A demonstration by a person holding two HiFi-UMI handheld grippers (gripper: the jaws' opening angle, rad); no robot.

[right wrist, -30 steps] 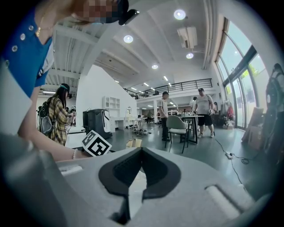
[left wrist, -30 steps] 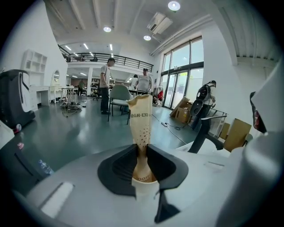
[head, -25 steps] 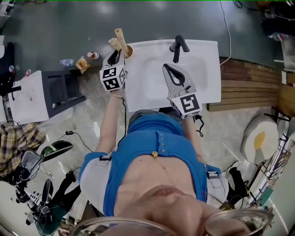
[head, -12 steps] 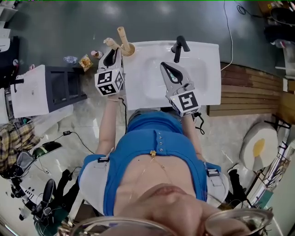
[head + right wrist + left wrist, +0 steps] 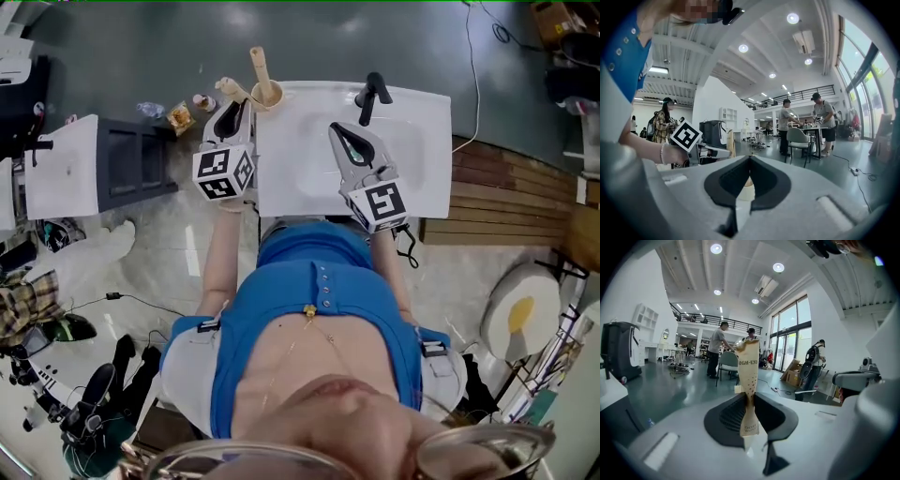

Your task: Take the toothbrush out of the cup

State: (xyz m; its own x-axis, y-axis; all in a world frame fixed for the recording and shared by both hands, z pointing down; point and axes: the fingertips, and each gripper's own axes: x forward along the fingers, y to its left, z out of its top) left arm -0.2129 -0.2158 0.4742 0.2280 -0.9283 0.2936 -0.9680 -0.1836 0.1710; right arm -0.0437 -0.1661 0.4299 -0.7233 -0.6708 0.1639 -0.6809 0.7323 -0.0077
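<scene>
Toothbrush (image 5: 748, 373) in tan dotted paper sleeve stands pinched by left gripper (image 5: 749, 398) fingers; right gripper (image 5: 750, 160) fingers closed

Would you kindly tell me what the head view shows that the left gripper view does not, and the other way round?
Only the head view shows the white sink, the black tap, the cup with a wooden handle standing in it, and the right tongs, shut over the basin. Only the left gripper view shows the people by a chair in the hall behind, and the lettering on the wrapped toothbrush. Both show the left tongs shut on that toothbrush.
</scene>
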